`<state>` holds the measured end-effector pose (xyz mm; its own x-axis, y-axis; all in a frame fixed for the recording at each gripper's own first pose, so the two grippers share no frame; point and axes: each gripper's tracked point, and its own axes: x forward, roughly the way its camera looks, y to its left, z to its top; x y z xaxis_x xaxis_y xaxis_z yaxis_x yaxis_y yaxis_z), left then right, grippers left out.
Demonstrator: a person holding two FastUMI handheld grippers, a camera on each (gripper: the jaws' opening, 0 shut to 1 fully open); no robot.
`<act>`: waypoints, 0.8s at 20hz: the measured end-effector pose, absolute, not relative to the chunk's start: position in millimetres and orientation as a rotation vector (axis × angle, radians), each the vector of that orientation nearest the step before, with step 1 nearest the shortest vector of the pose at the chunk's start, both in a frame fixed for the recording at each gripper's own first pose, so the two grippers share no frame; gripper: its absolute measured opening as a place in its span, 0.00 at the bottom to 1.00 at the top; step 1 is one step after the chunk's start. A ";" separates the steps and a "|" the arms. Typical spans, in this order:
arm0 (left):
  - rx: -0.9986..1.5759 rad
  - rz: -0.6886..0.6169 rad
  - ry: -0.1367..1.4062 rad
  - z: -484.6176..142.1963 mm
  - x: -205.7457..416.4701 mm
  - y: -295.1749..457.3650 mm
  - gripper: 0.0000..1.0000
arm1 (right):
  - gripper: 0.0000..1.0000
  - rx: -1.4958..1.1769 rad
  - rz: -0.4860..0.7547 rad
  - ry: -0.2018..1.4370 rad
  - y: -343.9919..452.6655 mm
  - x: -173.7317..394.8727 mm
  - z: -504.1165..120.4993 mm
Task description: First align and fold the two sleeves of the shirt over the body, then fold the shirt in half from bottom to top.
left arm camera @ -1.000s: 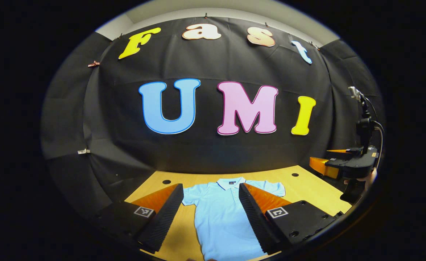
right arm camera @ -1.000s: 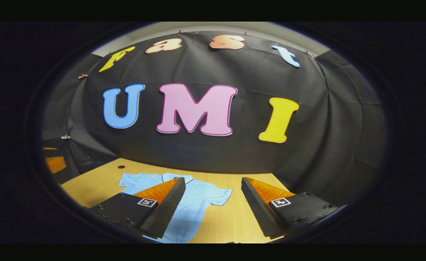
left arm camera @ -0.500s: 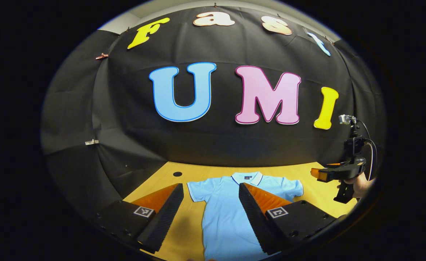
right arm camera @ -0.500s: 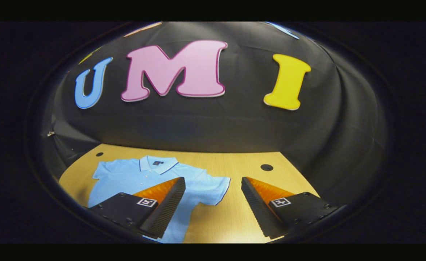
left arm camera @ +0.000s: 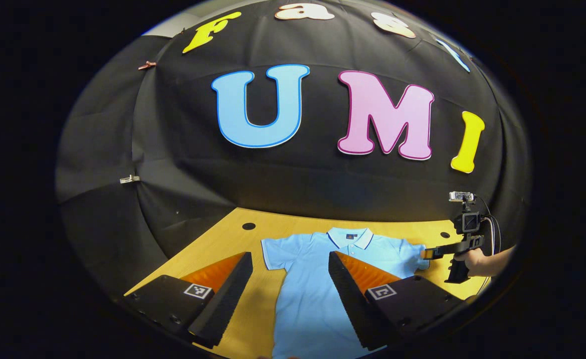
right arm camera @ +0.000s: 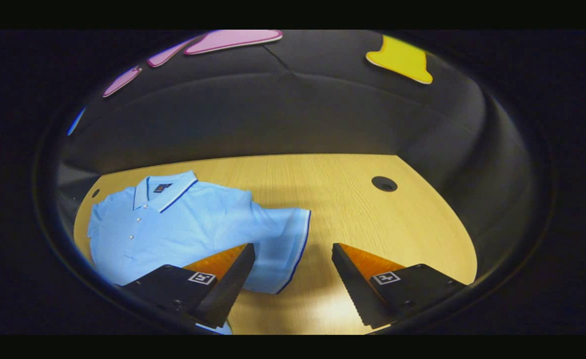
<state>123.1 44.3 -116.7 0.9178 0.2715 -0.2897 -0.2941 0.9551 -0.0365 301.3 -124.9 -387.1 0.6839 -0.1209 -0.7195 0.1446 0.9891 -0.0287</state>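
lying flat, face up, on the wooden table (right arm camera: 352,199): light blue polo shirt (right arm camera: 183,224), collar toward the booth wall, hem toward the person, long axis running near to far. hovering over the right sleeve (right arm camera: 283,249), jaws wide apart and gripping nothing: right gripper (right arm camera: 293,279), sleeve cuff lying between its fingers. hanging above the shirt body, also open and empty: left gripper (left arm camera: 290,294), left sleeve (left arm camera: 273,252) just ahead. judging the right nearer its sleeve.

The polo shirt (right arm camera: 183,224) is light blue, with dark blue piping along its collar (right arm camera: 165,192) and sleeve hem. The table (right arm camera: 372,219) is light wood-grain.
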 end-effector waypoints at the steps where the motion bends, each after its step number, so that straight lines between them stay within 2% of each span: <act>1: -0.079 0.295 0.291 -117.5 123.7 45.1 0.98 | 0.97 0.044 -0.148 0.819 -123.4 301.4 -392.7; 3: -0.080 0.301 0.293 -118.0 124.5 45.1 0.98 | 0.97 0.039 -0.137 0.852 -120.2 297.9 -408.3; 4: -0.081 0.305 0.295 -118.4 123.6 45.2 0.98 | 0.91 0.044 -0.121 0.844 -116.4 298.2 -406.5; 5: -0.080 0.308 0.294 -117.0 122.2 45.3 0.98 | 0.94 0.048 -0.113 0.848 -113.4 301.1 -408.7; 6: -0.080 0.311 0.291 -116.5 120.7 44.9 0.98 | 0.81 0.047 -0.111 0.841 -112.0 300.7 -406.2; 7: -0.081 0.313 0.288 -114.2 119.9 44.6 0.98 | 0.78 0.053 -0.101 0.844 -108.6 301.4 -408.4; 10: -0.081 0.315 0.277 -113.5 115.7 45.0 0.98 | 0.31 0.059 -0.095 0.829 -98.0 306.1 -407.2; 11: -0.082 0.319 0.281 -115.4 114.2 46.2 0.98 | 0.18 0.052 -0.089 0.825 -94.8 307.2 -408.2; 12: -0.088 0.321 0.284 -118.5 111.6 46.8 0.98 | 0.08 0.053 -0.078 0.817 -91.0 309.1 -406.0; 13: -0.097 0.319 0.288 -119.6 109.9 46.7 0.98 | 0.07 0.046 -0.090 0.814 -89.8 310.6 -407.4; 14: -0.104 0.317 0.293 -123.0 106.8 46.3 0.98 | 0.00 0.044 -0.090 0.811 -88.8 312.1 -406.9; 15: -0.105 0.317 0.301 -126.3 104.2 47.0 0.98 | 0.06 0.041 -0.094 0.806 -87.6 313.2 -405.8; 16: -0.102 0.319 0.311 -130.4 100.9 47.8 0.98 | 0.00 0.040 -0.097 0.805 -87.1 313.3 -401.6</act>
